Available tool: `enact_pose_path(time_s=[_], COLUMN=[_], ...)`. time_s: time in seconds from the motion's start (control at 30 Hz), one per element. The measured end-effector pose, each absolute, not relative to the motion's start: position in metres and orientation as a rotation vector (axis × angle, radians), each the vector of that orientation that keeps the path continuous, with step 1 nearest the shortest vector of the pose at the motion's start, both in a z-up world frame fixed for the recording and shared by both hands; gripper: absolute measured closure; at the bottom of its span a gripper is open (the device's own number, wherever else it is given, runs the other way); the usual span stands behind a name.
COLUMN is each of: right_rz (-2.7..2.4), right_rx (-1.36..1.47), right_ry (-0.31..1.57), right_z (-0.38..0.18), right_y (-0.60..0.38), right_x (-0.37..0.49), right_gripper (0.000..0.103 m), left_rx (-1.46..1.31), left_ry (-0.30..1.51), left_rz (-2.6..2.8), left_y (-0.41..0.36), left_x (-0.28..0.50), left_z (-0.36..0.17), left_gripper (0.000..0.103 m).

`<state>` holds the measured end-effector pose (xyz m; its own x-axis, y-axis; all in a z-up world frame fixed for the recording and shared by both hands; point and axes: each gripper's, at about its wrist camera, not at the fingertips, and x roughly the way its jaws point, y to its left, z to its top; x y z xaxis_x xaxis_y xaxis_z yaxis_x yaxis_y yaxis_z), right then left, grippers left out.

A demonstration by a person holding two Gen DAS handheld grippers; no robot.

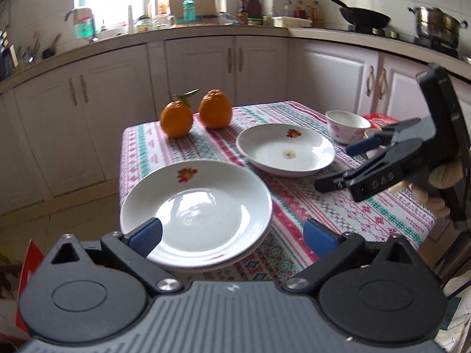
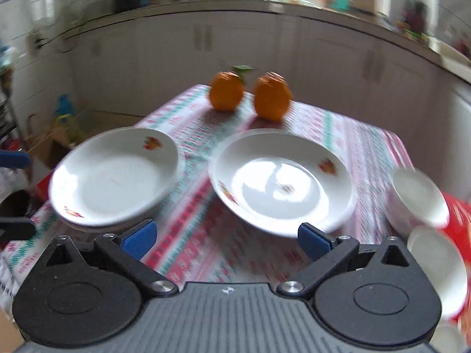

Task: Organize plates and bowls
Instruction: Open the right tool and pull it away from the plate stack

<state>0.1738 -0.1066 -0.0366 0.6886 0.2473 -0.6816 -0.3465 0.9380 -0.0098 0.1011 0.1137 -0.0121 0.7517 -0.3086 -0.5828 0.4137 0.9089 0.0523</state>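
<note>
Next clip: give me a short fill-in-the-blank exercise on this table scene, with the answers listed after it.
1. The number of oranges standing on the patterned tablecloth is ____.
2. The white plate with the fruit print nearest the left hand-held gripper sits on top of another ____.
3. The jaws of the right hand-held gripper are ____, with nothing held.
4. The small bowl beyond the second white plate has a ____ floral pattern outside.

Missing words: two; plate; open; pink
</note>
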Motion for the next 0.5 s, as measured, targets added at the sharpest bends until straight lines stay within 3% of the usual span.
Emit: enact_pose_path(time_s=[0.5], right_rz=[0.217], right_rx=[-0.156], right_ry=[0.812], right_z=[-0.084], right_y=[-0.132], right_x=[0.199], right_gripper=[0.0], left_rx=[0.26], left_ry=[0.679], left_rz=[-0.483], left_y=[0.054], left_x=[0.198], left_z=[0.004], left_gripper=[0.001])
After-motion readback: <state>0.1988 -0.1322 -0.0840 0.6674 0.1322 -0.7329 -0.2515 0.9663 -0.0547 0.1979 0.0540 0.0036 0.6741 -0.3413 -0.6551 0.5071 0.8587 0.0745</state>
